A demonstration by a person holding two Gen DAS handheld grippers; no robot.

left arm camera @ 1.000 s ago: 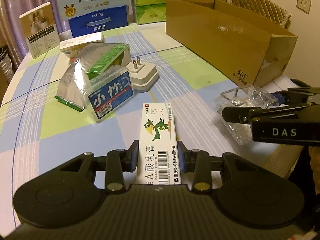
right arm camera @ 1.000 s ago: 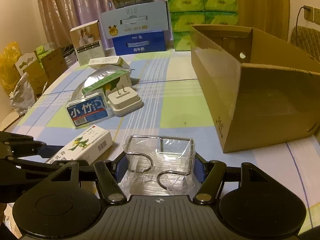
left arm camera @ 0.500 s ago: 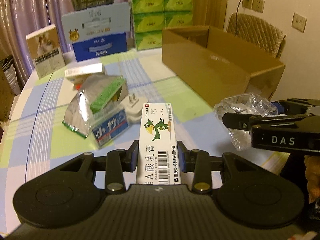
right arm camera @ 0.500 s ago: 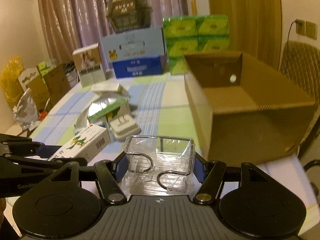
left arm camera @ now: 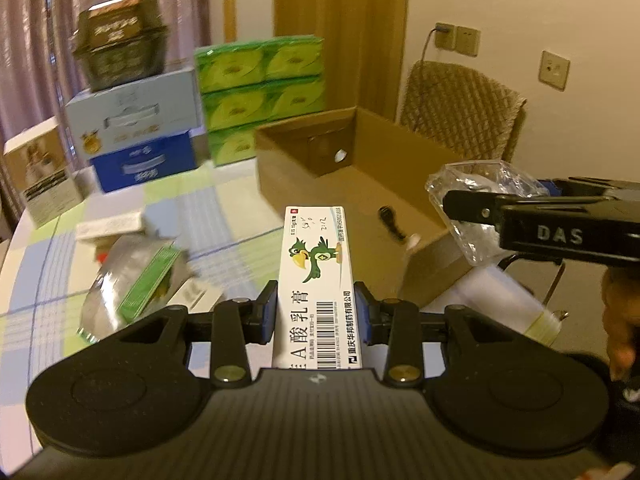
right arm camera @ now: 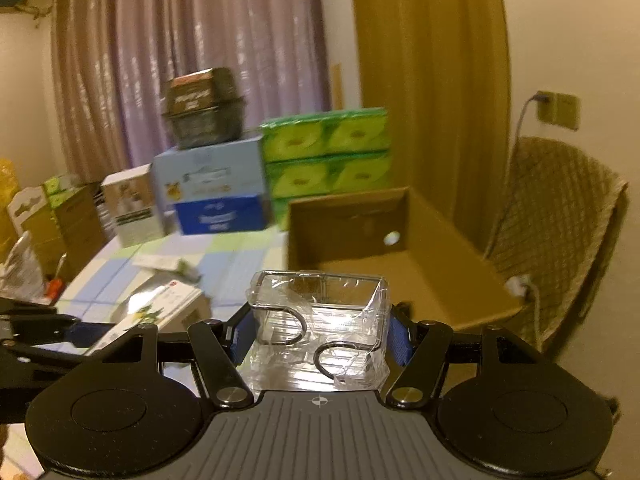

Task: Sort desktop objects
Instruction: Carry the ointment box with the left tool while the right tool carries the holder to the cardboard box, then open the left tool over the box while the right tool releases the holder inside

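My left gripper (left arm camera: 316, 312) is shut on a white ointment box (left arm camera: 318, 276) printed with a green parrot, held in the air near the front corner of the open cardboard box (left arm camera: 320, 200). My right gripper (right arm camera: 320, 336) is shut on a clear plastic packet with metal hooks (right arm camera: 320, 332), raised in front of the same cardboard box (right arm camera: 460, 280). In the left wrist view the right gripper (left arm camera: 500, 208) and its packet (left arm camera: 476, 204) hover at the box's right side. In the right wrist view the ointment box (right arm camera: 160, 308) shows at lower left.
Inside the cardboard box lies a small dark item (left arm camera: 390, 220). On the checked tablecloth (left arm camera: 60, 272) lie a foil pouch with a green carton (left arm camera: 136, 280) and a flat white box (left arm camera: 108, 228). Green tissue packs (left arm camera: 260, 92), milk cartons (left arm camera: 136, 140) and a wicker chair (left arm camera: 460, 108) stand behind.
Both grippers have risen from the table and tilted up, each carrying its item. The inside of the cardboard box now shows in both views.
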